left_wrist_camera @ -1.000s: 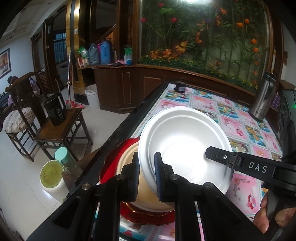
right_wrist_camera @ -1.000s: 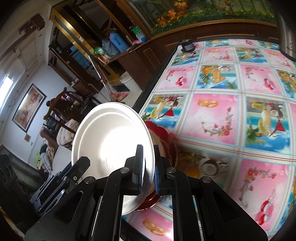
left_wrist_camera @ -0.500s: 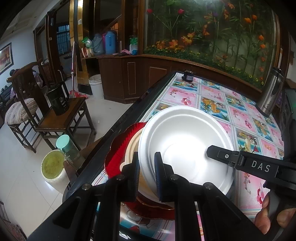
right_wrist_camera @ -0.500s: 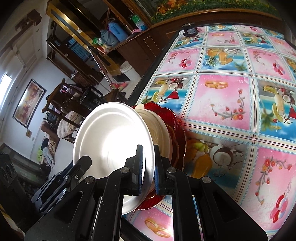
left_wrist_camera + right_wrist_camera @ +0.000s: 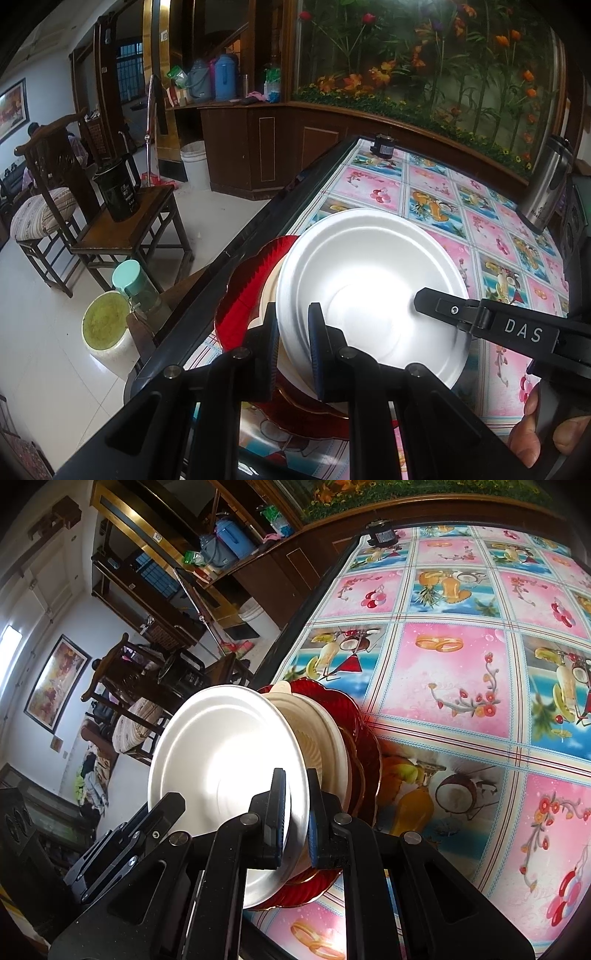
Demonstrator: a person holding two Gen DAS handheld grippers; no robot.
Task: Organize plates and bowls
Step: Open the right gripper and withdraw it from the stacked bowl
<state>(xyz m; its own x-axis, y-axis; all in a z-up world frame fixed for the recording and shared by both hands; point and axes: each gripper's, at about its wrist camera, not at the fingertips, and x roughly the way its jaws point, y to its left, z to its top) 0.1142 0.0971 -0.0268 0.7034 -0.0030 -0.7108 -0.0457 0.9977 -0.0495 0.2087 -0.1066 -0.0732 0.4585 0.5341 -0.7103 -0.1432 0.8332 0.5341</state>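
Fruit-patterned oilcloth covers the worktop [image 5: 454,672], and its dark edge runs close beside the stack, with tiled floor and a wooden chair below. A white plate [image 5: 369,288] is pinched on its near rim by the left gripper [image 5: 293,343] and on the opposite rim by the right gripper [image 5: 295,812], so it is carried by both at once, directly ahead of each gripper's fingers. Beneath it a cream ribbed dish [image 5: 325,734] is seen, nested on a red scalloped plate [image 5: 365,738] that lies on the oilcloth. Whether the white plate is touching the cream dish cannot be told. The main risk is judged to be a slip: only the thin rim is clamped, and if one gripper is opened before the other the plate could tip and knock the stack. Because the stack sits near the worktop edge, a sideways push could send it towards the floor. Uneven lowering could also chip the cream dish. The undersides of the plates are hidden, the near part of the stack is covered by gripper bodies, and glare washes out the white plate's centre.
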